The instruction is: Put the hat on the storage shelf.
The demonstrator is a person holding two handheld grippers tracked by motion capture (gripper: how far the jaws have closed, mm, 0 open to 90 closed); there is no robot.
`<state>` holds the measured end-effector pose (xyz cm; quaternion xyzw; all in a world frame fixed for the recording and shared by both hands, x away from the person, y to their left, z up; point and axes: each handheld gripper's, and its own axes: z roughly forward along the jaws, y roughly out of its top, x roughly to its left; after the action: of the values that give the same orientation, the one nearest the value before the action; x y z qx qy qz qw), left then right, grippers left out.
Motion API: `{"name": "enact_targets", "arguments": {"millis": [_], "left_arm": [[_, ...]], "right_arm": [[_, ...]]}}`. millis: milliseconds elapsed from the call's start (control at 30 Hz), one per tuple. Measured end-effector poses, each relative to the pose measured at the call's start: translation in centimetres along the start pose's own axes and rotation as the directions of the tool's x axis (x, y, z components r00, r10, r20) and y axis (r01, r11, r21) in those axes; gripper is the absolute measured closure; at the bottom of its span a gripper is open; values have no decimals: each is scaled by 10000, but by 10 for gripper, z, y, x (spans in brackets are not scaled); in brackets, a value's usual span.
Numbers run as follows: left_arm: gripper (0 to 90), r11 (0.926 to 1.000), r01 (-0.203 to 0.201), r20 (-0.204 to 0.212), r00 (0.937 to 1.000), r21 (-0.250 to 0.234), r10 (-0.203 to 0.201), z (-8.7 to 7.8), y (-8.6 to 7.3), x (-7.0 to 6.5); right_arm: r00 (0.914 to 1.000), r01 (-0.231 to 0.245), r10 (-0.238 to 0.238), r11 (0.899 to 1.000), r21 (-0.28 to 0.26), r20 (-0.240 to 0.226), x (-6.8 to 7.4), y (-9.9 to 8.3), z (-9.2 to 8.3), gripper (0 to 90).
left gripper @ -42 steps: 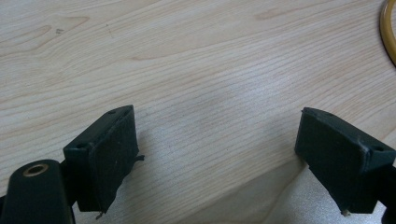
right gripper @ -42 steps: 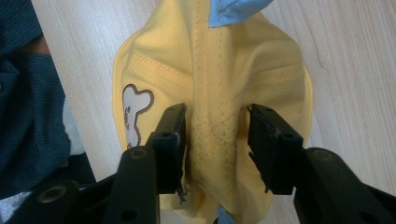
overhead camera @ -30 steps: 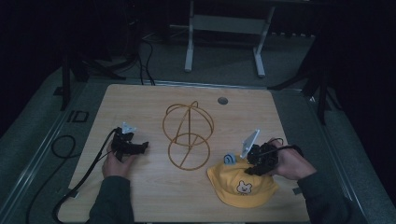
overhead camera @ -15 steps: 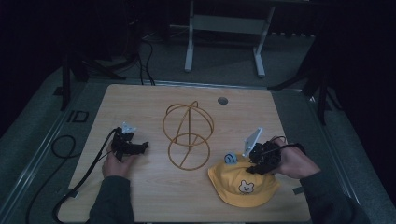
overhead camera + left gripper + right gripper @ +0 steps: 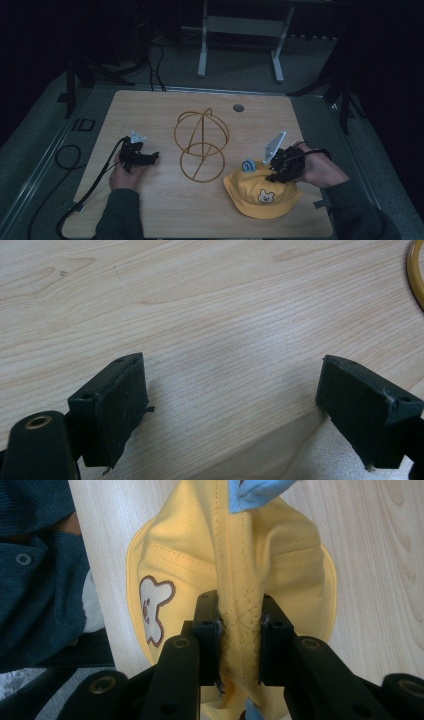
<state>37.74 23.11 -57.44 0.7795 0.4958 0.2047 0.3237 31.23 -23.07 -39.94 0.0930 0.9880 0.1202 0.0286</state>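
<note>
Right gripper [image 5: 281,167] fingers pinch a fold of the yellow hat [image 5: 260,192] lying on the worktop [image 5: 160,210] beside the wire stand [image 5: 201,145]. Left gripper [image 5: 240,405] spread, idle. Lift slowly, likely keeping the fold deep.

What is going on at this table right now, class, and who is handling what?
A person at a light wooden table holds a two-jaw gripper in each hand. The right gripper is shut on a pinched fold of the yellow fabric hat with a bear face, near the table's right front. The left gripper is open over bare wood, holding nothing. A golden wire stand of joined hoops sits between them, untouched.
</note>
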Motion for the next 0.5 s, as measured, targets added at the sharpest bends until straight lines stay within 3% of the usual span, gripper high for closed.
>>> {"name": "enact_targets", "arguments": {"millis": [500], "left_arm": [[129, 10000, -11, -2, 10000, 10, 11, 0, 0, 0]], "right_arm": [[9998, 194, -192, 9989, -431, 42, -5, 3, -26, 752]]}}
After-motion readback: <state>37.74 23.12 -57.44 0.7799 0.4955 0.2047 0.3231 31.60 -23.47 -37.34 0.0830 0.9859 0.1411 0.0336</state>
